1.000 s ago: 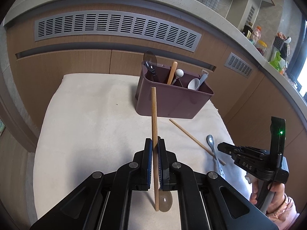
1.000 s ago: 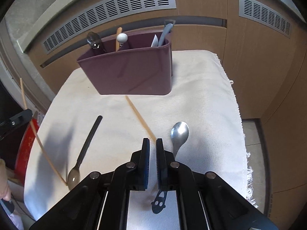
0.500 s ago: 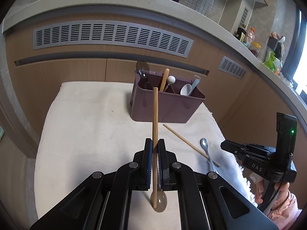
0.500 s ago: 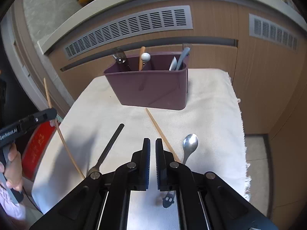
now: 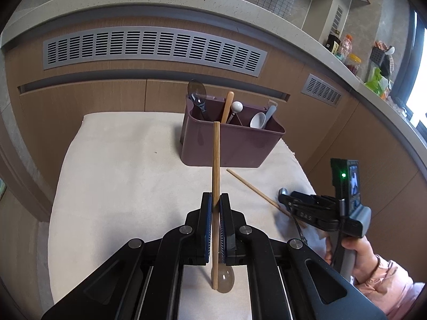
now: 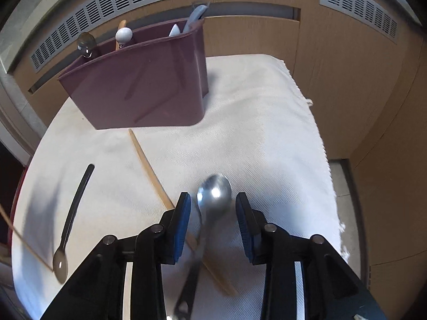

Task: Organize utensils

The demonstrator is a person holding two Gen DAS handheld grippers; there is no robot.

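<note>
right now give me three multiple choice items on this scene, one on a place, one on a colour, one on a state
1. Where does the metal spoon lie?
A. inside the caddy
B. on the white cloth, between the right gripper's fingers
C. on the floor

2. What colour is the caddy?
A. dark purple
B. green
C. white

3. What is the left gripper doing?
A. standing open with nothing in it
B. pinching a spoon
C. shut on the wooden chopstick

Answers: 1 B, the spoon's bowl lies on the cloth in the gap while the fingers are opening, not touching it. 2 A, its walls are dark purple. 3 C, both pads press the stick.
</note>
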